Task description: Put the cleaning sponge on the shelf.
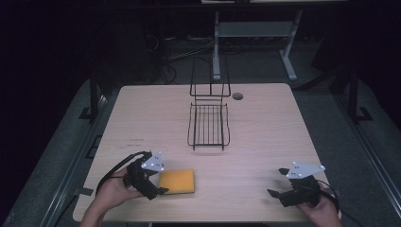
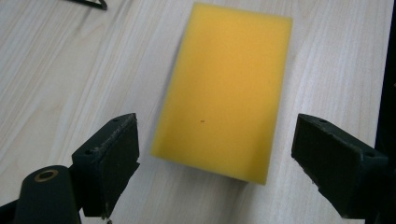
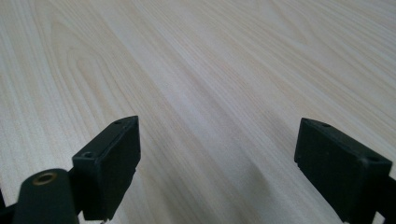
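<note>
Sponge (image 1: 177, 182), yellow, rectangular, lies flat on the desk (image 1: 265, 137) near the front edge, left of centre. A black wire rack (image 1: 208, 125) stands mid-desk, well behind it, empty as far as can be seen.

Left hand-held gripper (image 1: 158, 185): at the sponge's left end, tilted down toward it. Jaws spread wide. In the left gripper view the sponge (image 2: 224, 88) runs lengthwise away from the camera, its near end sitting between the two pads but ahead of them; neither pad touches foam. The opening looks a little wider than the sponge's short side.

Right hand-held gripper (image 1: 276, 188): well apart at the front right of the desk, jaws also spread, holding nothing. The right gripper view has bare wood grain between the pads.

Step in hand, as I read it: approach for a pick of the sponge, pre-grasp, no contact yet. The rack looks the likely destination, though that is a guess from the layout.

Next move calls for:
- sliding the left jaws forward and down so the pads flank the sponge's long sides, past the near end;
- keeping the pads off the desk surface;
- closing gently, since foam will squash and may bow upward;
- gripping far enough in that the sponge does not droop or pivot on lifting.
</note>
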The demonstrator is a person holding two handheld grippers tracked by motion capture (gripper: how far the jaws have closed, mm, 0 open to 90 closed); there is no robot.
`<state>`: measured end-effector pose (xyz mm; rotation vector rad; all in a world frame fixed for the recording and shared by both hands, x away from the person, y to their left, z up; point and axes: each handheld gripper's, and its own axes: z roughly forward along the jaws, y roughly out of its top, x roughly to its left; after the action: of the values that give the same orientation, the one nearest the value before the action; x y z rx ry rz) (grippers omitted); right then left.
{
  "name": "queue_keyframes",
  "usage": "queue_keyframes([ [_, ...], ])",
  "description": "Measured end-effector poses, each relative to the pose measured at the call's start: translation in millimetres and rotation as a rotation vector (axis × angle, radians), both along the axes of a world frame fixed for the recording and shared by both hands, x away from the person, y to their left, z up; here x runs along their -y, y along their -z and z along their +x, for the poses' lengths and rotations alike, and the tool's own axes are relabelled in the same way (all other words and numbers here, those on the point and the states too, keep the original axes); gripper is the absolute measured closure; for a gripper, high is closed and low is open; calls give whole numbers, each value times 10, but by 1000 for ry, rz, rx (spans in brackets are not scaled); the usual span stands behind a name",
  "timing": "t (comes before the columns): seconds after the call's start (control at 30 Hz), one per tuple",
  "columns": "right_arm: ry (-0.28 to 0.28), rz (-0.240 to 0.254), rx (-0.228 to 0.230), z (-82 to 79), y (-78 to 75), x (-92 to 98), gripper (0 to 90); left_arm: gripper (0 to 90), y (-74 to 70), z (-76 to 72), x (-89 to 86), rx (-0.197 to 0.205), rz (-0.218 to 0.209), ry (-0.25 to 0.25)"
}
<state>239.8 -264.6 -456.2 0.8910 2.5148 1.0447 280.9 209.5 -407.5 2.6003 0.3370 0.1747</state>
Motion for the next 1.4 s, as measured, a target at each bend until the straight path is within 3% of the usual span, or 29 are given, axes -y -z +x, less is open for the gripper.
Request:
queue_keyframes([
  [0.57, -12, -5, 6, 5, 0, -4, 136, 145, 9, 100, 196, -26, 38, 57],
  [1.4, -16, -1, -9, -1, -1, -29, 136, 145, 148, 173, 366, -69, 90, 89],
])
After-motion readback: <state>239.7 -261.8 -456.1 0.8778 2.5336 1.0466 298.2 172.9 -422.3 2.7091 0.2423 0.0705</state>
